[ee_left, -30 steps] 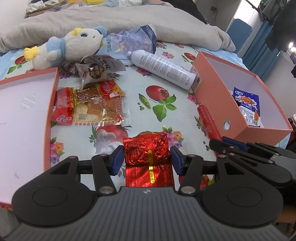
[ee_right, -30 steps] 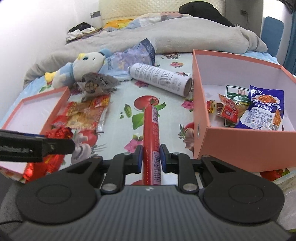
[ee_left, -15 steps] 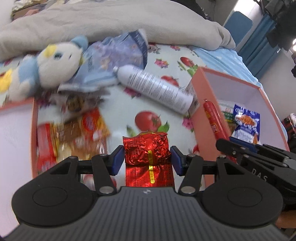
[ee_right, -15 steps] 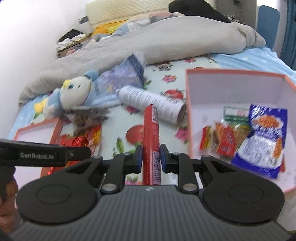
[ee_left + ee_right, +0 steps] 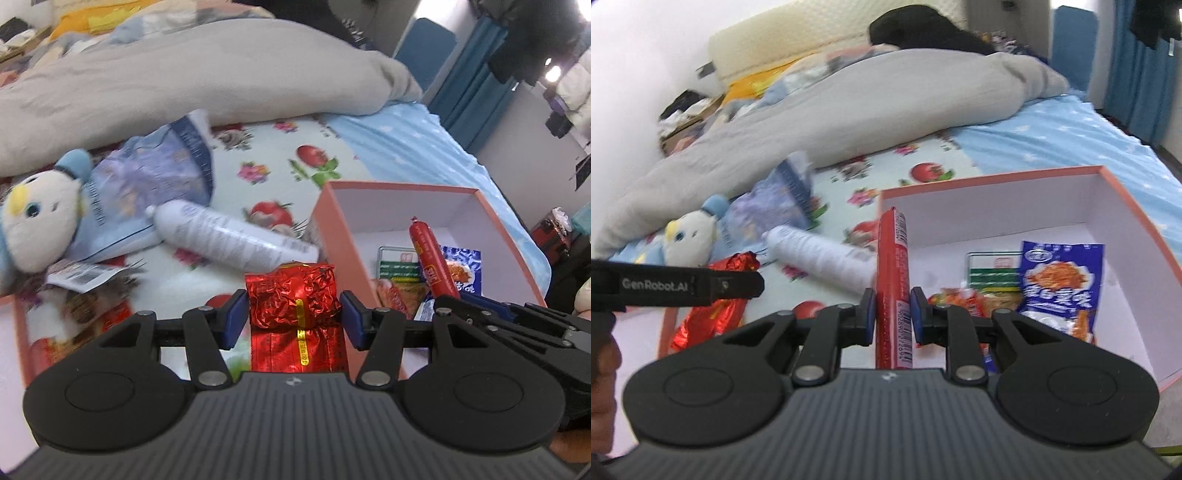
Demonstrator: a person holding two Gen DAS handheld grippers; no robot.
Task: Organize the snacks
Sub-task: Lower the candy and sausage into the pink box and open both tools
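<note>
Left claw point(image 5: 293, 319) grips a red foil packet point(image 5: 295, 299) beside the orange box point(image 5: 1137, 229); right claw point(image 5: 893, 314) clamps a red sausage stick point(image 5: 893, 273) over it.

Crinkled red foil packet point(image 5: 292, 299) and red sausage stick point(image 5: 894, 280), both jaw-held.

Both grippers: black ribbed housing, round discs, silver screws, blue-padded fingers point(image 5: 236, 314); left arm marked "GenRobot.AI".
</note>
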